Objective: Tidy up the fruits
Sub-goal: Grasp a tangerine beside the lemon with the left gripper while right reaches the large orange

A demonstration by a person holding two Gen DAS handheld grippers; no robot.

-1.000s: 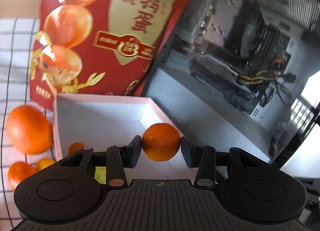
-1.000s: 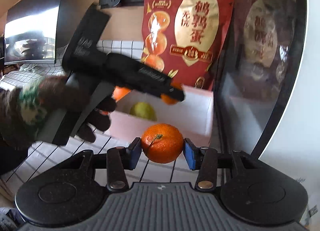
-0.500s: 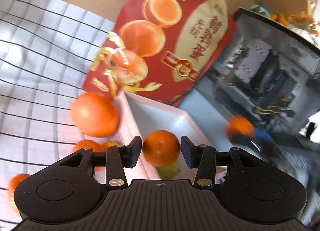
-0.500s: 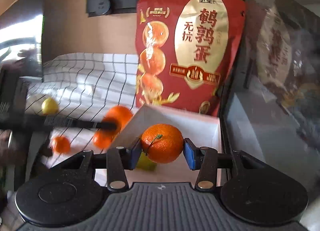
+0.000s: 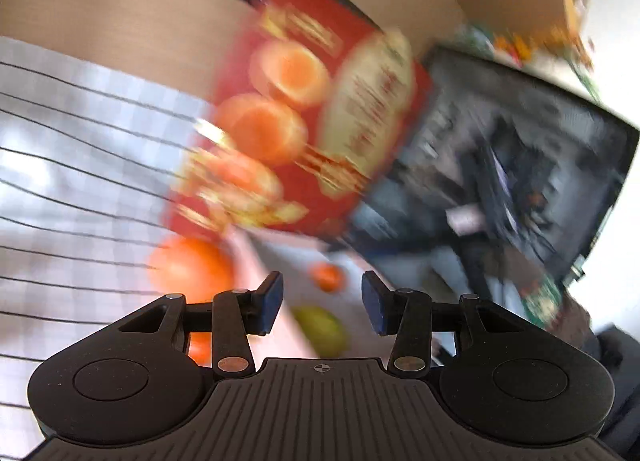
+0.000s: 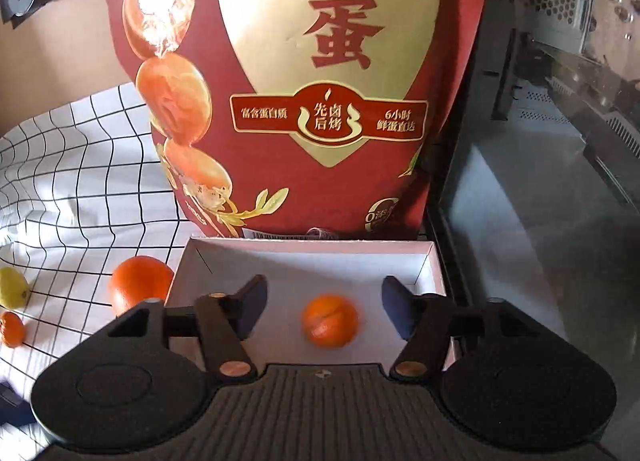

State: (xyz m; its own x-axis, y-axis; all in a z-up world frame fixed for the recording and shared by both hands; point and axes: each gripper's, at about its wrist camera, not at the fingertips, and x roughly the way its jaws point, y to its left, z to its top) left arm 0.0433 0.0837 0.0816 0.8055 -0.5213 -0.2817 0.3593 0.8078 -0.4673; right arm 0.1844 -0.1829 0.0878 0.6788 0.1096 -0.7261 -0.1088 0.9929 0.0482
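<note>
1. The right gripper (image 6: 322,311) hovers over the white box (image 6: 304,261), jaws spread apart; a small orange (image 6: 329,320) lies loose between them on the box floor.
2. The left gripper (image 5: 322,303) has its jaws apart, holding nothing; the view is blurred.
3. A large orange (image 6: 138,281) sits on the checked cloth (image 6: 80,181) touching the box at nine o'clock.
4. A red snack bag (image 6: 300,81) stands at the box's twelve o'clock.

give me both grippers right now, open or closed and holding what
left gripper: open, holding nothing.
right gripper: open, holding nothing; a small orange sits in the white box between its fingers.
</note>
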